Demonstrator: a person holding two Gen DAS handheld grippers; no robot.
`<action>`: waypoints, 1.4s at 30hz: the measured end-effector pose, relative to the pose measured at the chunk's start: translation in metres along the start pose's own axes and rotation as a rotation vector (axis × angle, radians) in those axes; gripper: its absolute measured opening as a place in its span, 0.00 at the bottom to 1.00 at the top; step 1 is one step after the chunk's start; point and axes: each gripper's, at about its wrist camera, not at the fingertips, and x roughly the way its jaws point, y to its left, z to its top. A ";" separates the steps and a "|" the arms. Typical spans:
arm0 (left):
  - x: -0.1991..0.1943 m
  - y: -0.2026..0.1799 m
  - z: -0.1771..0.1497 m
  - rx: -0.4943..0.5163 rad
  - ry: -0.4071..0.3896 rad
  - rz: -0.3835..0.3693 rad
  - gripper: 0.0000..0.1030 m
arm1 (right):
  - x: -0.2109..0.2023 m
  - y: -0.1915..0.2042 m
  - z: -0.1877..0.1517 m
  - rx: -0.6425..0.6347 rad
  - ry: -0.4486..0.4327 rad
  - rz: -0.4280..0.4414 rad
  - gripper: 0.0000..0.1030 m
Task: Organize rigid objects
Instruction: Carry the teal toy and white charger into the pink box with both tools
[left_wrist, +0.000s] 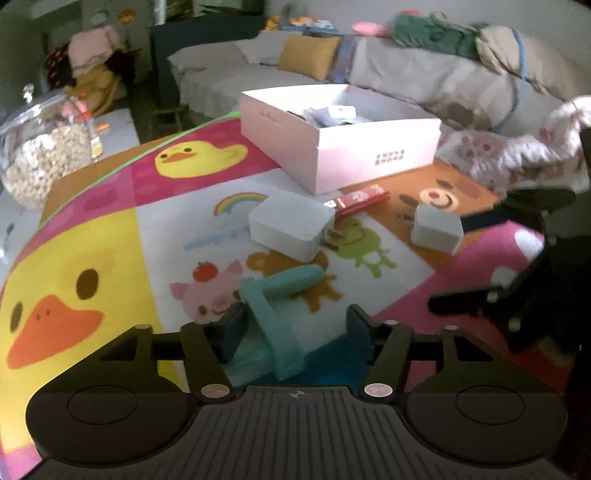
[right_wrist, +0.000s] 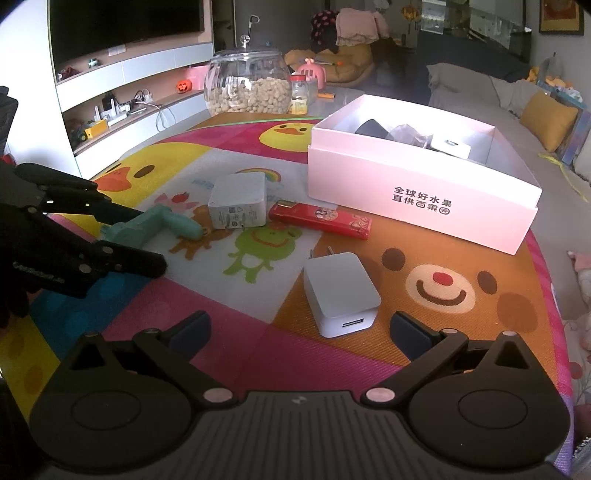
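Left wrist view, teal tool between parted left tongs, right tongs wide open

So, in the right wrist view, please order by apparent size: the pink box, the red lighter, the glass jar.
1. pink box
2. glass jar, though it stands farther away
3. red lighter

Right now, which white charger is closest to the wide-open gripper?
The smaller white charger, lying on the bear picture just ahead of the right gripper. The bigger white charger sits farther back, by the rainbow.
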 end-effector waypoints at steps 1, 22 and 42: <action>0.002 -0.002 0.001 -0.024 -0.008 0.012 0.66 | 0.000 0.000 0.000 0.000 0.000 0.000 1.00; -0.010 -0.015 -0.011 -0.059 -0.097 0.050 0.59 | 0.000 -0.013 0.016 0.024 -0.046 -0.073 0.32; 0.012 -0.014 0.214 -0.169 -0.389 -0.232 0.57 | -0.116 -0.067 0.054 0.166 -0.425 -0.266 0.31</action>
